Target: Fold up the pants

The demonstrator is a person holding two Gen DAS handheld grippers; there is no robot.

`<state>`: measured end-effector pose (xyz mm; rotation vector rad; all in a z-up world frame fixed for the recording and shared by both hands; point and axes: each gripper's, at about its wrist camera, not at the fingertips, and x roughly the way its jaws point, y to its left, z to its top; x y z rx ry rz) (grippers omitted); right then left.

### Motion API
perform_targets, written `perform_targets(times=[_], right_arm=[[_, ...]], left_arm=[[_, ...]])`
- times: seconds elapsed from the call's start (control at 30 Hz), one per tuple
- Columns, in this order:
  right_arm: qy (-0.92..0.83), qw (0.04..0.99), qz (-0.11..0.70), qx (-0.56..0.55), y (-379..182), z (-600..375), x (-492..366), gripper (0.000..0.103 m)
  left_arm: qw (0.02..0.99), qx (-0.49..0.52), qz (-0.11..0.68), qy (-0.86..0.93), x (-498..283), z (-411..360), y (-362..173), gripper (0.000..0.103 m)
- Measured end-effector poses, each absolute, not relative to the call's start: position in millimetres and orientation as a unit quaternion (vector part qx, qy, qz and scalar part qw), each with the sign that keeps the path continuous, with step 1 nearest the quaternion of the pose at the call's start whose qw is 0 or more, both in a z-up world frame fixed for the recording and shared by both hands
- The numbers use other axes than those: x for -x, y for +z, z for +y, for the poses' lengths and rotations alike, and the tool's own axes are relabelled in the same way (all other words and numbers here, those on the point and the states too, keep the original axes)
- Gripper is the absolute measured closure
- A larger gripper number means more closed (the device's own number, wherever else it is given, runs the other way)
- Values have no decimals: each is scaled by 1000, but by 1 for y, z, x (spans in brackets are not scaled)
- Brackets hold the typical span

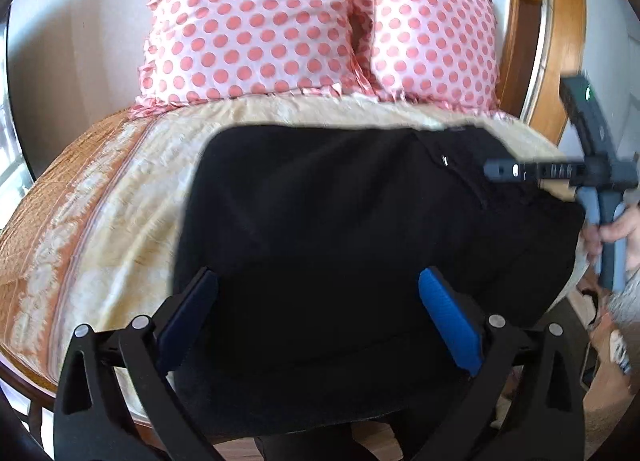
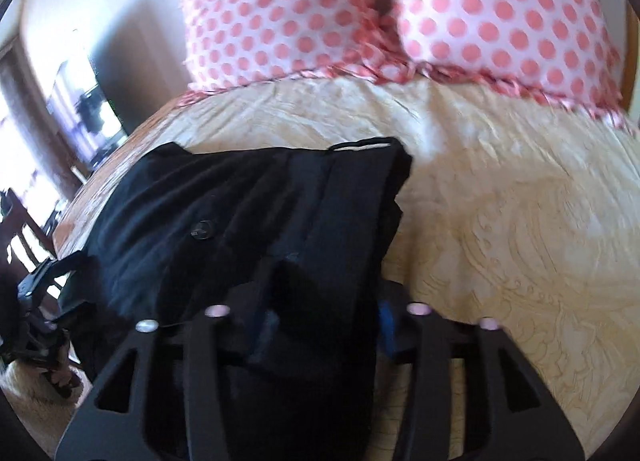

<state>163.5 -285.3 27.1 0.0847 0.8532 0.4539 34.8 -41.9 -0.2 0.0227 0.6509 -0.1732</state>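
Black pants (image 1: pixel 340 229) lie folded on the cream bedspread (image 1: pixel 160 165). In the left wrist view my left gripper (image 1: pixel 320 321) is open, its blue pads (image 1: pixel 450 321) spread just above the near part of the pants, holding nothing. The right gripper's body (image 1: pixel 596 181) shows at the right edge of that view, held by a hand. In the right wrist view the pants (image 2: pixel 248 213) drape over my right gripper (image 2: pixel 324 325). Black cloth fills the gap between its fingers, and only slivers of blue pad (image 2: pixel 386 325) show.
Two white pillows with pink dots (image 1: pixel 256 21) (image 2: pixel 500 13) stand against the wall at the head of the bed. A wooden frame (image 1: pixel 568 41) is at the right. An orange patterned border (image 1: pixel 52 213) runs along the bed's left side. Dark furniture (image 2: pixel 32 301) is left.
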Motion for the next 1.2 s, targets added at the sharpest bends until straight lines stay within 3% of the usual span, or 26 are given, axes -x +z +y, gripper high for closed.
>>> perform_targets(times=[0.13, 0.23, 0.33, 0.37, 0.47, 0.57, 0.63, 0.7, 0.83, 0.9, 0.93, 0.97, 1.0, 1.07, 1.2], right_arm=[[224, 879, 417, -50, 22, -288, -169, 40], [232, 876, 419, -56, 20, -289, -171, 38], [239, 877, 415, -49, 20, -287, -171, 38], [241, 876, 414, -51, 20, -288, -171, 38], [244, 876, 412, -56, 19, -289, -172, 37], [246, 878, 407, -49, 19, -287, -171, 37], [248, 880, 403, -42, 20, -286, -169, 43], [260, 882, 392, -30, 22, -283, -166, 51], [262, 879, 396, -40, 20, -285, -169, 50], [267, 879, 392, -44, 19, -286, -168, 56], [271, 880, 388, -42, 20, -285, -166, 68], [272, 882, 383, -41, 21, -285, -164, 77], [273, 883, 379, -46, 24, -286, -162, 78], [277, 885, 370, -52, 28, -287, -161, 82], [278, 890, 358, -54, 38, -285, -162, 84]], left_arm=[[952, 11, 302, -55, -53, -12, 28, 2], [940, 47, 334, -41, -89, 15, 32, 2], [918, 71, 387, -42, -131, 31, 24, 9], [908, 78, 409, -49, -145, 34, 19, 16], [892, 80, 441, -67, -175, 31, 10, 16], [885, 74, 454, -76, -193, 25, 5, 16], [881, 82, 457, -89, -197, 22, 5, 19], [878, 89, 459, -104, -197, 16, 6, 32], [881, 87, 453, -103, -194, 9, 6, 39], [882, 95, 449, -106, -193, 10, 8, 54], [883, 95, 447, -102, -192, 10, 9, 58], [886, 93, 445, -96, -191, 11, 10, 71], [888, 91, 441, -91, -190, 12, 11, 85], [893, 92, 431, -94, -187, 15, 16, 92], [901, 85, 415, -98, -184, 13, 28, 94]])
